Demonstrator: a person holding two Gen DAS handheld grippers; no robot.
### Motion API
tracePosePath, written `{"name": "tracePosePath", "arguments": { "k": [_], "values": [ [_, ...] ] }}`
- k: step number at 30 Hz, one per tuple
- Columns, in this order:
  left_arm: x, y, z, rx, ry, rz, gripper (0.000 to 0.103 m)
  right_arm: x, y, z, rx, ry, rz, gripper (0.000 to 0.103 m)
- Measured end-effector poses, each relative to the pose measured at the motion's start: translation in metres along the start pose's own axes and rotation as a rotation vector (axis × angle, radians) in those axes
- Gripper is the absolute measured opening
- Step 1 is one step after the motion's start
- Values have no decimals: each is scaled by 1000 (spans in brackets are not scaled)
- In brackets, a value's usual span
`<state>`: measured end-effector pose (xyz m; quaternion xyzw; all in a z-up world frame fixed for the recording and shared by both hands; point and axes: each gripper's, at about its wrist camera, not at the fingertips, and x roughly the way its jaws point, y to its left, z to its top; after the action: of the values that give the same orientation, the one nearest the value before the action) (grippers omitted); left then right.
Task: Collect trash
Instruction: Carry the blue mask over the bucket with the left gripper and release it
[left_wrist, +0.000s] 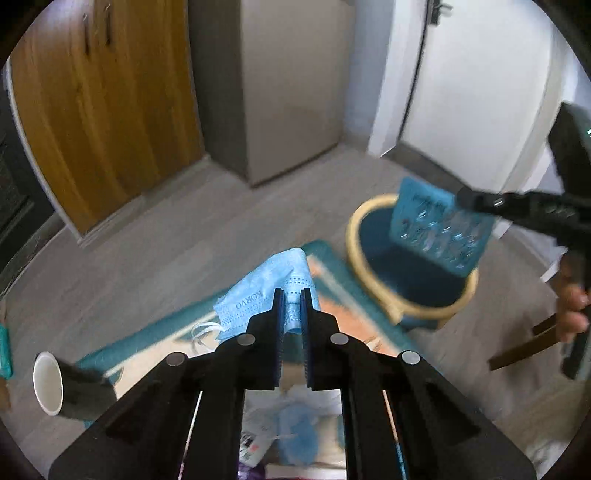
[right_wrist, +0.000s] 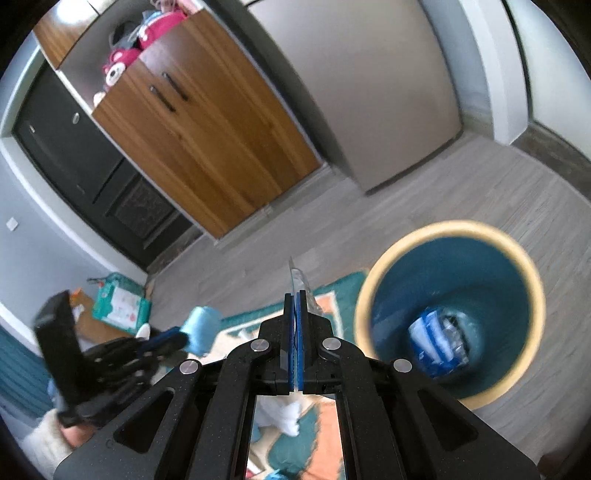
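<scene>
Here, the left gripper (left_wrist: 292, 295) is nearly closed on a light blue face mask (left_wrist: 258, 291), which hangs bunched between its fingers above a teal and orange rug (left_wrist: 343, 284). The left view alone shows the flat face of what the right gripper (left_wrist: 461, 195) carries: a teal blister pack (left_wrist: 439, 225) with shiny pockets, held by its top corner over the bin (left_wrist: 373, 284), a blue tub with a tan rim standing on the floor just beside the rug. In the right view that pack (right_wrist: 301, 280) is seen only edge-on, a thin clear sliver pinched between fully closed fingers. The right view instead looks down into the bin (right_wrist: 532, 280), where blue and white wrappers (right_wrist: 439, 343) lie at the bottom. It also shows the left gripper (right_wrist: 184, 338) from the side, with the mask (right_wrist: 201, 328) as a blue wad. Only the left view shows a black paper cup (left_wrist: 70, 384) lying on its side near the rug. A wooden cabinet (right_wrist: 207, 147) stands behind.
</scene>
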<state>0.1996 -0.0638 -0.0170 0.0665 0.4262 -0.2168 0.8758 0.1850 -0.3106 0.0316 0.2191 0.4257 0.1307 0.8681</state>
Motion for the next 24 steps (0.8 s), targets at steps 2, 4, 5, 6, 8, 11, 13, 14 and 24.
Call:
{"name": "tracePosePath", "arguments": {
  "k": [2, 4, 5, 6, 8, 11, 13, 14, 24],
  "values": [
    [-1, -14, 9, 2, -20, -51, 8, -10, -8, 6, -4, -31, -35, 2],
    [3, -34, 20, 13, -32, -116, 8, -19, -20, 13, -5, -59, -87, 2],
    [8, -43, 24, 21, -30, -143, 8, -21, -27, 15, -2, -64, -104, 2],
    [16, -56, 31, 30, -26, -181, 8, -23, -35, 18, 10, -71, -122, 2],
    [28, -75, 39, 53, -21, -230, 8, -26, -52, 21, 43, -81, -141, 2],
    [49, -98, 50, 83, -17, -278, 8, -23, -79, 24, 91, -81, -173, 2],
    [63, -109, 55, 103, -10, -288, 8, -17, -93, 21, 130, -66, -174, 2],
    [74, -115, 59, 111, -2, -302, 8, -14, -98, 21, 148, -60, -171, 2],
    [94, -118, 67, 71, -10, -288, 50, -5, -127, 22, 243, -56, -173, 26]
  ]
}}
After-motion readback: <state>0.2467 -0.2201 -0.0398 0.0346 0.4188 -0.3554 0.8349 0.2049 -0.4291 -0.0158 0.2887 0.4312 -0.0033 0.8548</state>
